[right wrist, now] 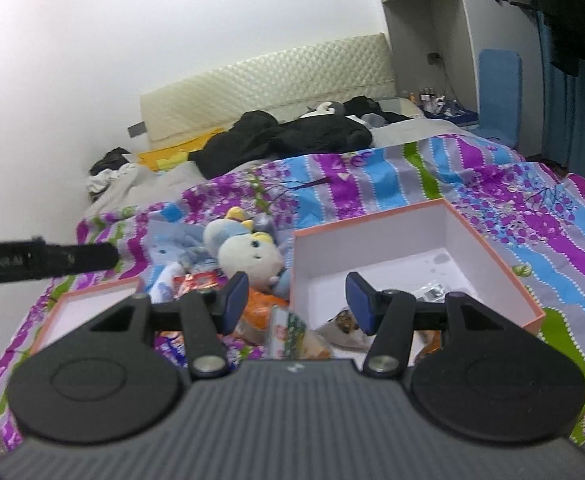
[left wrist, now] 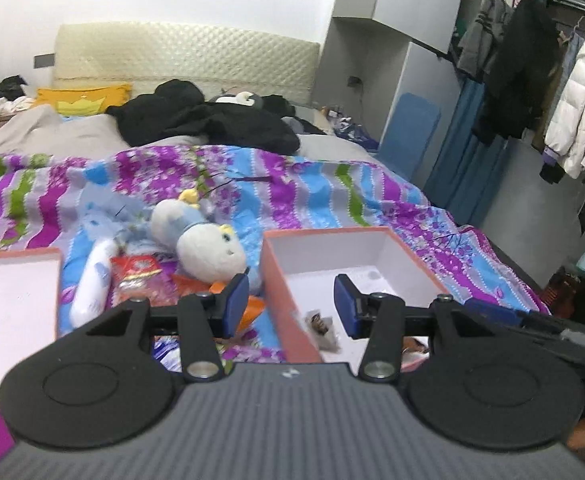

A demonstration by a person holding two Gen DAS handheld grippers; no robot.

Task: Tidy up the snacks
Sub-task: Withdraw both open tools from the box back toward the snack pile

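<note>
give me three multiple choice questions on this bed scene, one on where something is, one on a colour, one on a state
1. Where does the white and blue plush toy lie?
A. inside the open box
B. on the quilt, left of the open box
C. on the headboard

2. What colour is the outside of the open cardboard box?
A. salmon pink
B. dark green
C. black

3. How does the left gripper stand?
A. shut on a snack packet
B. shut on the plush toy
C. open and empty

Answers:
1 B: the toy rests on the striped floral quilt beside the box's left wall.
2 A: its outer walls and rim are salmon pink, the inside white.
3 C: its blue pads stand apart with nothing between them.
</note>
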